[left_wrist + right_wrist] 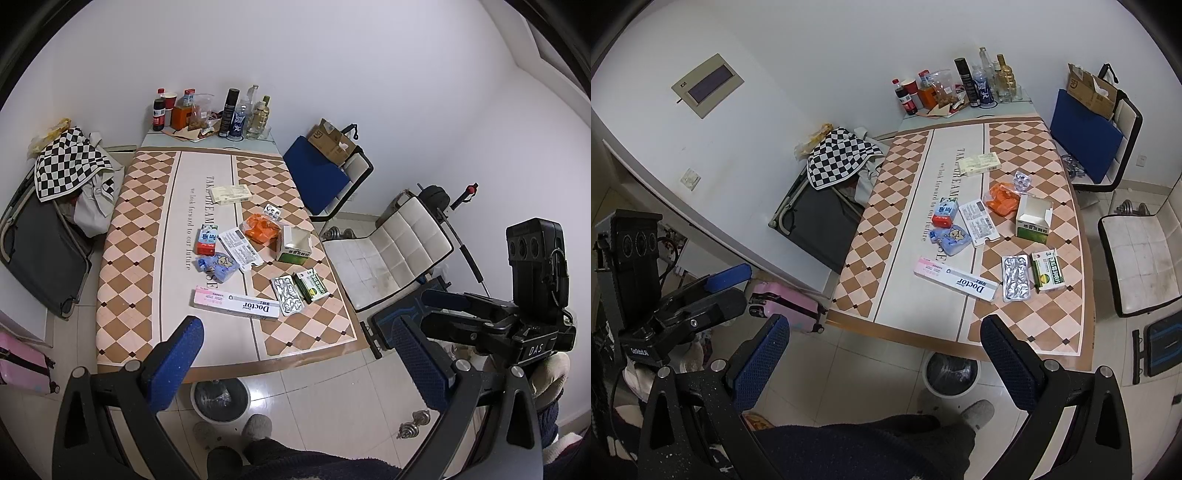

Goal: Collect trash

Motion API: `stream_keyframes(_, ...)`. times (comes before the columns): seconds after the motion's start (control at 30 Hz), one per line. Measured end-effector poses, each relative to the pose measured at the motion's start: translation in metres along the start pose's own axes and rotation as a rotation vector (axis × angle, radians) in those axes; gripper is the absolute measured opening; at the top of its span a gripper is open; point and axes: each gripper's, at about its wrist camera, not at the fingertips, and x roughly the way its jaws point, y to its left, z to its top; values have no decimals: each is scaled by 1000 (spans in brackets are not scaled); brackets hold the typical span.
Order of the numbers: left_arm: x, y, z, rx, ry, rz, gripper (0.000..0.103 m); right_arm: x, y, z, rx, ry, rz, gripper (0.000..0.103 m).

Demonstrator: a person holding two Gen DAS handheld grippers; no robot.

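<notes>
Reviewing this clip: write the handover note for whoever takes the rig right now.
Left claw: open, empty, hanging off the table's near edge.
Right claw: open, empty, also short of the table.
Trash on the table: toothpaste box, blister pack, green box, open carton, orange wrapper.
Bin on the floor under the near edge.
Done: no pickup underway.
Left: everything.
</notes>
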Motion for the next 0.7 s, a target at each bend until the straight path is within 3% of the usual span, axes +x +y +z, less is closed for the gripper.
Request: stream_keyframes(0.7,-1,0,-1,0,-4,-3,103,-2,7,5,0,-1,0,103)
